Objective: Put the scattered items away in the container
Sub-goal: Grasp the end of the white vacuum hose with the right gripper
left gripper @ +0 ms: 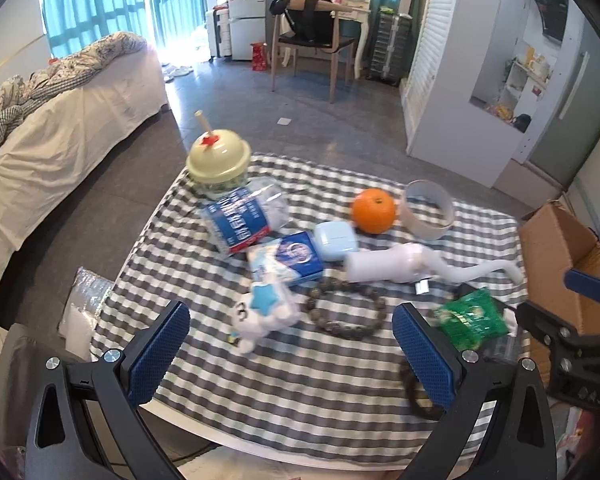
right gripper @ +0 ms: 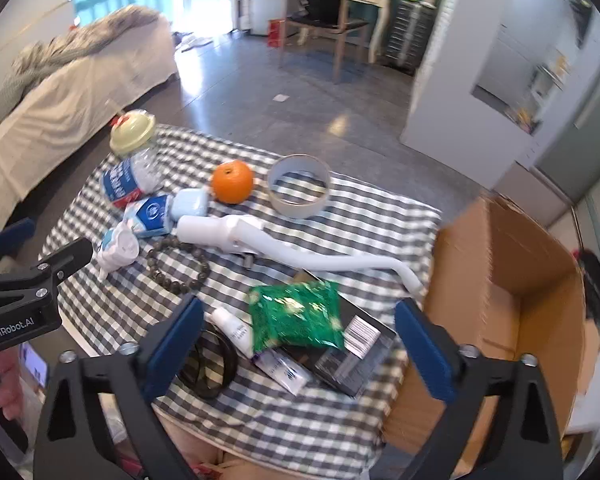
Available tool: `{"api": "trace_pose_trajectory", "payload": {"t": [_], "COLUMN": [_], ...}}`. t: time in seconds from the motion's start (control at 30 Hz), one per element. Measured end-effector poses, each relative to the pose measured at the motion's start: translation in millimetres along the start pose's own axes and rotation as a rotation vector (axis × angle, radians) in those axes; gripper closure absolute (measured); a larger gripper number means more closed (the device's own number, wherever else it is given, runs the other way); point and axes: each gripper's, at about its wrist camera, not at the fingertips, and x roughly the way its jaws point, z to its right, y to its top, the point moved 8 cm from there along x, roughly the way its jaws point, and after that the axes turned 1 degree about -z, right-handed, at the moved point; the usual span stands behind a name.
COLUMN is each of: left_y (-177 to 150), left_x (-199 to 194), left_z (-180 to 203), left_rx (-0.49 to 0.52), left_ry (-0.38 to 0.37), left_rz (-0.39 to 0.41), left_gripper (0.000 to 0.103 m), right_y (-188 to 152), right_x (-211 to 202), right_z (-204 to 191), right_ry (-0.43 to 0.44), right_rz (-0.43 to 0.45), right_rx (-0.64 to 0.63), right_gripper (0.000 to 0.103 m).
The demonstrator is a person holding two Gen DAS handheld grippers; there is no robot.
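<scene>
A: We see the cardboard box (right gripper: 500, 304), cut off at right, beside the checked cloth (right gripper: 300, 420).
B: The green packet (right gripper: 296, 316) hides a black carton (right gripper: 352, 356). Both the left gripper (left gripper: 292, 352) and right gripper (right gripper: 300, 344) gape wide, holding nothing.

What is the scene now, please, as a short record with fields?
surface: checked cloth
container: cardboard box, right of the cloth, open, looks empty
items on cloth: orange, tape roll, bead bracelet, green packet
left tool: open, holds nothing
right tool: open, above the green packet
</scene>
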Motion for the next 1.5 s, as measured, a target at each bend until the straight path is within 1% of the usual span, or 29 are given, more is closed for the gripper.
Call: {"api": "trace_pose_trajectory", "payload": {"t": [0.03, 0.07, 0.17, 0.2, 0.23, 0.27, 0.3, 0.33, 0.43, 0.53, 0.57, 0.63, 0.67, 0.7, 0.73, 0.77, 0.8, 0.93, 1.0, 1.13, 1.2, 1.27, 1.4, 1.5], "left_y": [-1.0, -1.9, -3.9, -4.2, -4.4, -4.7, -4.9, -5.0, -5.7, -5.6, -5.4, -5.2, -5.5, -5.8, -6.2, -6.9, -7.3, -9.1, -8.6, -4.6, -3.7, -4.4, -3.5, 3.6], "left_x": [3.0, 5.8, 16.1, 20.0, 24.1, 27.2, 30.7, 34.5, 46.2, 56.8, 60.3, 66.5, 69.2, 71.6, 73.3, 75.5, 77.4, 82.9, 82.9, 79.6, 78.7, 78.5, 81.5, 81.9], "left_z": [-4.3, -7.7, -18.4, -22.1, -25.6, -28.1, -30.8, -33.0, -37.0, -40.1, -40.8, -41.4, -41.1, -40.5, -39.7, -39.2, -38.6, -29.9, -20.6, 6.8, 18.8, 27.8, 40.9, 57.0], "left_rx": [-0.004, -0.008, -0.016, -0.022, -0.029, -0.033, -0.038, -0.042, -0.046, -0.052, -0.054, -0.058, -0.059, -0.058, -0.056, -0.052, -0.049, -0.016, 0.020, 0.125, 0.158, 0.173, 0.186, 0.224], "left_ry": [0.000, 0.002, 0.004, 0.005, 0.005, 0.005, 0.005, 0.002, -0.001, -0.005, -0.008, -0.015, -0.019, -0.024, -0.025, -0.026, -0.027, -0.037, -0.040, -0.049, -0.066, -0.079, -0.088, -0.120], "left_rz": [-0.004, -0.008, -0.028, -0.036, -0.043, -0.048, -0.054, -0.059, -0.078, -0.098, -0.103, -0.115, -0.123, -0.128, -0.132, -0.137, -0.141, -0.148, -0.139, -0.096, -0.090, -0.095, -0.103, -0.072], "left_gripper": [0.000, 0.000, 0.000, 0.000, 0.000, 0.000, 0.000, 0.000, 0.000, 0.000, 0.000, 0.000, 0.000, 0.000, 0.000, 0.000, 0.000, 0.000, 0.000, 0.000, 0.000, 0.000, 0.000, 0.000], "right_y": [3.0, 5.4, 8.5, 8.0, 7.5, 7.7, 8.6, 10.2, 12.1, 12.9, 12.9, 11.3, 10.1, 9.4, 9.1, 9.0, 8.9, 12.2, 14.4, 21.4, 31.3, 43.9, 55.5, 59.5], "right_x": [8.7, 16.1, 43.2, 53.9, 66.2, 78.6, 87.7, 100.1, 122.1, 135.2, 138.6, 147.5, 151.3, 152.8, 151.8, 148.5, 145.3, 123.7, 110.0, 83.3, 69.1, 54.0, 15.7, -19.9], "right_z": [-5.9, -10.9, -24.6, -28.3, -31.7, -33.6, -33.6, -30.4, -22.8, -15.8, -15.2, -13.1, -12.0, -12.0, -12.1, -12.6, -13.0, -10.3, -5.9, 3.0, 11.6, 22.1, 56.0, 83.1], "right_ry": [0.001, 0.002, 0.032, 0.047, 0.061, 0.062, 0.050, 0.030, 0.018, -0.023, -0.022, -0.037, -0.048, -0.046, -0.045, -0.041, -0.038, -0.027, -0.024, -0.017, -0.020, -0.017, -0.023, -0.043], "right_rz": [-0.018, -0.030, -0.088, -0.114, -0.146, -0.172, -0.186, -0.208, -0.255, -0.283, -0.290, -0.313, -0.324, -0.328, -0.325, -0.317, -0.311, -0.266, -0.235, -0.166, -0.129, -0.086, 0.013, 0.092], "right_rx": [-0.023, -0.047, -0.128, -0.147, -0.166, -0.184, -0.190, -0.190, -0.176, -0.188, -0.191, -0.198, -0.202, -0.203, -0.204, -0.206, -0.209, -0.188, -0.168, -0.123, -0.093, -0.056, 0.032, 0.086], "right_gripper": [0.020, 0.024, 0.027, 0.033, 0.036, 0.044, 0.047, 0.047, 0.048, 0.055, 0.058, 0.073, 0.078, 0.080, 0.083, 0.093, 0.095, 0.096, 0.096, 0.096, 0.096, 0.096, 0.096, 0.096]}}
